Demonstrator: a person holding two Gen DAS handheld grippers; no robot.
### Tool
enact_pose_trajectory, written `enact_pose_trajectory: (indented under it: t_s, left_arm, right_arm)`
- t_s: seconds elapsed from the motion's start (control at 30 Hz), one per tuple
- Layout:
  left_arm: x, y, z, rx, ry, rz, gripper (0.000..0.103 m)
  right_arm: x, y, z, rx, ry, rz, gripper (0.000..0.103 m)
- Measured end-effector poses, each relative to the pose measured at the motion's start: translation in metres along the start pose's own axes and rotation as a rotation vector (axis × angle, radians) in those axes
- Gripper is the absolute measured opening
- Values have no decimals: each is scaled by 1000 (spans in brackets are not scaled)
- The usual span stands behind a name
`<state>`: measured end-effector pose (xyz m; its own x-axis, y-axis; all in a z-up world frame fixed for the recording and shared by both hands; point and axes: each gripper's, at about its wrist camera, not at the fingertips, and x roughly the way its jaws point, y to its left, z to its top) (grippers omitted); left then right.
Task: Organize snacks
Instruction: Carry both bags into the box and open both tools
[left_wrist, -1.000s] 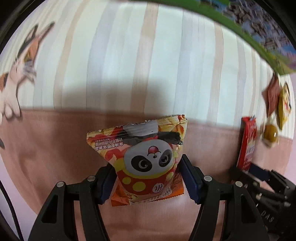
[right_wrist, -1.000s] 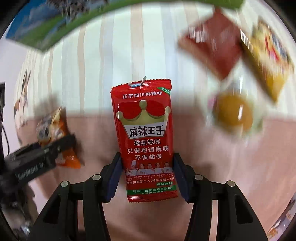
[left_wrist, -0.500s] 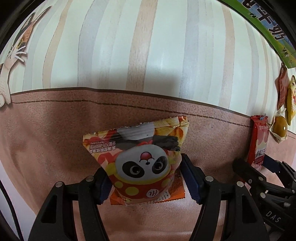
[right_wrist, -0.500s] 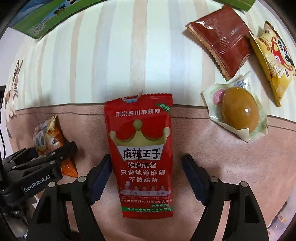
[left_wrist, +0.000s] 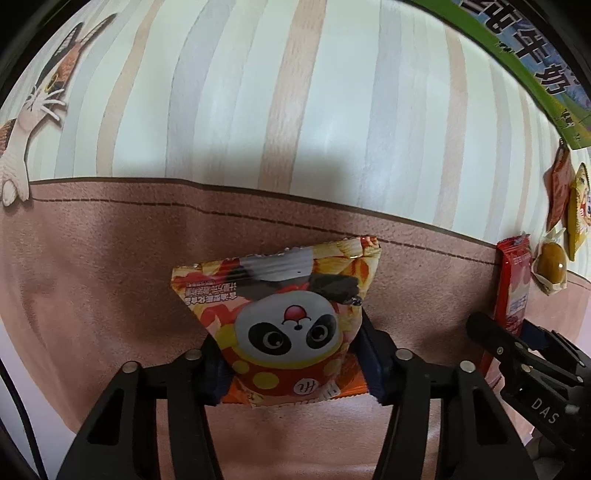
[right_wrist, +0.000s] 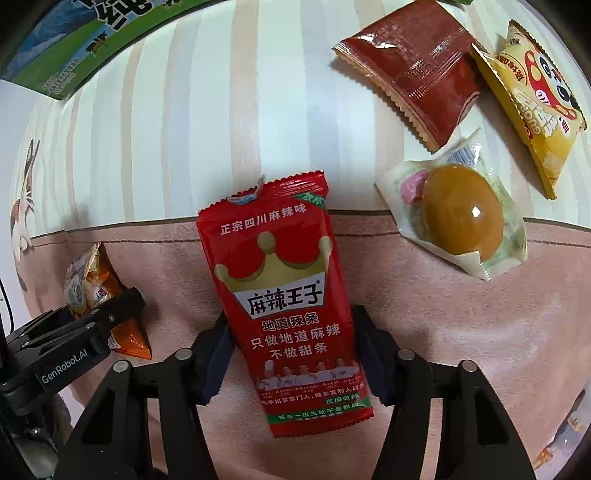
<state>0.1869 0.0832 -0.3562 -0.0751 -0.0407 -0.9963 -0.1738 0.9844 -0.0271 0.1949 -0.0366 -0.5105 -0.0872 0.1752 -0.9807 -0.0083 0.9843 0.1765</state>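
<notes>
An orange panda snack packet (left_wrist: 284, 325) lies on the pink band of the tablecloth, and my left gripper (left_wrist: 291, 354) points down and is shut on it. A red spicy-strip packet (right_wrist: 284, 302) with a gold crown lies lengthwise between the pads of my right gripper (right_wrist: 291, 350). The jaws are closing and both pads touch the packet's sides. The right wrist view shows the left gripper (right_wrist: 92, 325) and the panda packet (right_wrist: 85, 284) at its left edge. The left wrist view shows the red packet (left_wrist: 513, 280) at its right edge.
A dark red-brown packet (right_wrist: 410, 66), a yellow panda packet (right_wrist: 532, 96) and a clear-wrapped brown egg (right_wrist: 458, 214) lie to the upper right of the red packet. A green printed box (right_wrist: 74, 48) borders the far side. The striped cloth carries a cat print (left_wrist: 37, 96).
The right jaws spread wide around the red packet half a second ago and have closed back onto its sides. The left gripper has kept its hold on the panda packet.
</notes>
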Motion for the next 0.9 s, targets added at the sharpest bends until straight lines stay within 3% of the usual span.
enact_pose_trajectory:
  t_s: [0.27, 0.47, 0.73, 0.9]
  left_arm:
    - [-44, -10, -3, 58, -77, -22, 52]
    - [-99, -26, 4, 96, -143, -104, 52]
    - [-203, -53, 47, 170, -290, -228, 52]
    - [-244, -77, 101, 196, -351, -263, 52]
  right_arm:
    - [-32, -18, -8, -5, -30, 94, 55]
    - [-89, -32, -3, -3, -109, 190, 55]
    - [-233, -57, 46, 5, -364, 302, 55]
    - [-272, -33, 92, 7, -520, 249, 55]
